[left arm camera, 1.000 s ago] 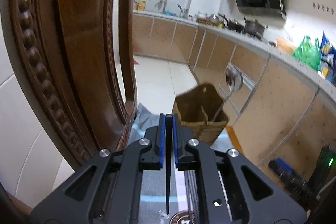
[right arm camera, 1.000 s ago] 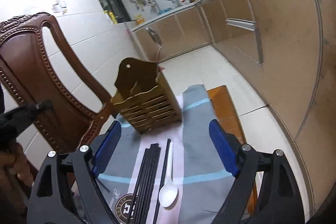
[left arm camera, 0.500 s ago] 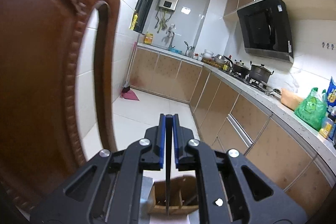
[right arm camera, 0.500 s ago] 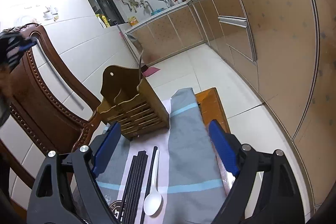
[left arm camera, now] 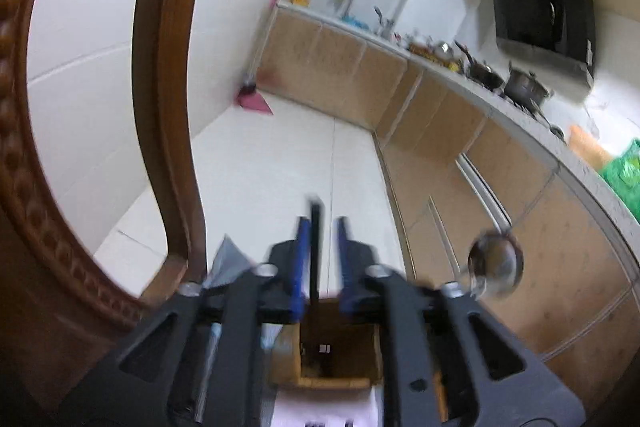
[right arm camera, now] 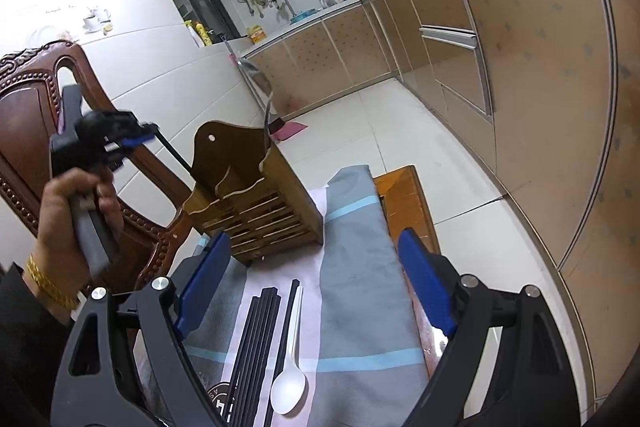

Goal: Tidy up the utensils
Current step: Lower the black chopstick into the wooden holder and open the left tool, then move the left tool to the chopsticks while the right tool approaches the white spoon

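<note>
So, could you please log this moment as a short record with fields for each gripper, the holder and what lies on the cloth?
left gripper: shut on a black chopstick, its lower end going into the wooden utensil holder
right gripper: open, holds nothing, above the cloth
holder contents: metal ladle standing in it
on the striped cloth: bundle of black chopsticks, white plastic spoon beside them
behind: carved wooden chair

Left wrist view is all motion blur, so whether the fingers (left arm camera: 301, 263) actually pinch the black chopstick (left arm camera: 315, 255) is anyone's guess. Its lower end vanishes inside the wooden holder (left arm camera: 340, 379). Black chopsticks (right arm camera: 250, 355) run off the bottom edge.
</note>
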Demonstrator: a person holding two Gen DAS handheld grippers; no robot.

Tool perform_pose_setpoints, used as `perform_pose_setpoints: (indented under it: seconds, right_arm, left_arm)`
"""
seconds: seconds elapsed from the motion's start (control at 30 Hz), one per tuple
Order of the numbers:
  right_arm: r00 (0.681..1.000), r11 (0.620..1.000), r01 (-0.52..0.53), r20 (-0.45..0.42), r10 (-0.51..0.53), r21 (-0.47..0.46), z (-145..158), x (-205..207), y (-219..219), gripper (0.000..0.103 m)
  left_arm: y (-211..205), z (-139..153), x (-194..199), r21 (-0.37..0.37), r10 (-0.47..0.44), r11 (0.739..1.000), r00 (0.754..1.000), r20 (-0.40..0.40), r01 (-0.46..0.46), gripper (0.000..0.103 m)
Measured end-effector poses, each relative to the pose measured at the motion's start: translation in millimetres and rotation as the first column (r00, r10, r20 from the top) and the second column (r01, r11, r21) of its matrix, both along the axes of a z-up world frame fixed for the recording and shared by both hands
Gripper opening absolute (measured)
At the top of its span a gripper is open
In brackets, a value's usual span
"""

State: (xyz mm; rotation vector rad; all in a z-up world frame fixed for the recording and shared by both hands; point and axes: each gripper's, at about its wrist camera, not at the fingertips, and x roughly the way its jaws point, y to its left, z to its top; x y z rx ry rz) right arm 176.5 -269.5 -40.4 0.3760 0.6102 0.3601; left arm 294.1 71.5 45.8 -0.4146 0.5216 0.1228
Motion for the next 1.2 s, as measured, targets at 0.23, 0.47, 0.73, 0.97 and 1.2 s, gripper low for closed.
perform_pose_setpoints:
  seconds: [0.23, 0.47, 0.73, 0.97, 1.2]
  right_arm:
    - [1.000, 0.999, -0.021, -0.011, 0.021, -0.025, 2.8, -3.5, 4.8, 0.084]
    - [0.997, 0.986, -0.077, -0.006, 0.077, -0.148, 8.1, -29.9, 24.3, 0.084]
    - [0.983, 0.934, -0.184, -0.074, 0.169, -0.305, 11.1, -82.0, 50.4, 0.084]
    - [0.982, 0.925, -0.187, -0.066, 0.175, -0.330, 13.5, -103.3, 53.6, 0.084]
    - [0.985, 0.935, -0.173, -0.067, 0.160, -0.309, 17.6, -102.3, 46.1, 0.084]
  left_arm:
    - [-34.4, -4.9, -100.8, 0.189, -0.118, 0.975, 0.993, -0.025, 0.121, 0.080]
    - [-64.8, -69.8, -216.9, 0.270, -0.121, 0.949, 0.979, -0.165, 0.163, 0.088]
    - [-77.8, -91.7, -247.1, 0.224, -0.158, 0.951, 0.958, -0.240, 0.213, 0.088]
    - [-88.6, -83.9, -254.8, 0.225, -0.191, 0.943, 0.951, -0.245, 0.247, 0.088]
    - [-94.6, -84.1, -253.7, 0.222, -0.202, 0.940, 0.946, -0.253, 0.260, 0.088]
